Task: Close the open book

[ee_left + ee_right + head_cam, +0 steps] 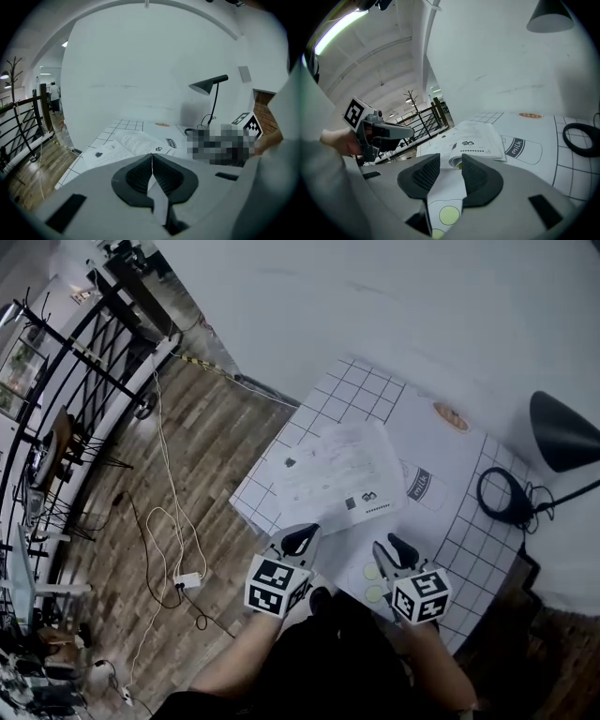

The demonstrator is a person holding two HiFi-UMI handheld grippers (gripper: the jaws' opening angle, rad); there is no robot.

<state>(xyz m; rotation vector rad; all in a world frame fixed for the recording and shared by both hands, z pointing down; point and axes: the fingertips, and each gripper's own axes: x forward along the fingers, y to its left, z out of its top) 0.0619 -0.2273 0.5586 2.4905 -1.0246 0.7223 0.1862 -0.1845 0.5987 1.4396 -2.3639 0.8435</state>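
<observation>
An open book (339, 474) lies flat on the white grid-printed table mat (361, 395), its pages facing up. Both grippers hover at the near edge of the table, just short of the book. My left gripper (300, 539) sits by the book's near left corner with its pads (140, 173) pressed together and nothing between them. My right gripper (397, 550) is near the book's right corner with its jaws apart and empty. In the right gripper view the book (478, 138) lies just beyond the open jaws of the right gripper (451, 161). The left gripper view shows the book (136, 143) ahead of the left gripper (152, 157).
A black desk lamp (561, 432) stands at the table's far right beside a coiled black cable (502, 495). The mat carries a printed milk bottle (419, 484), an orange oval (451, 416) and yellow-green dots (372, 573). White cables (173, 521) trail over the wooden floor to the left.
</observation>
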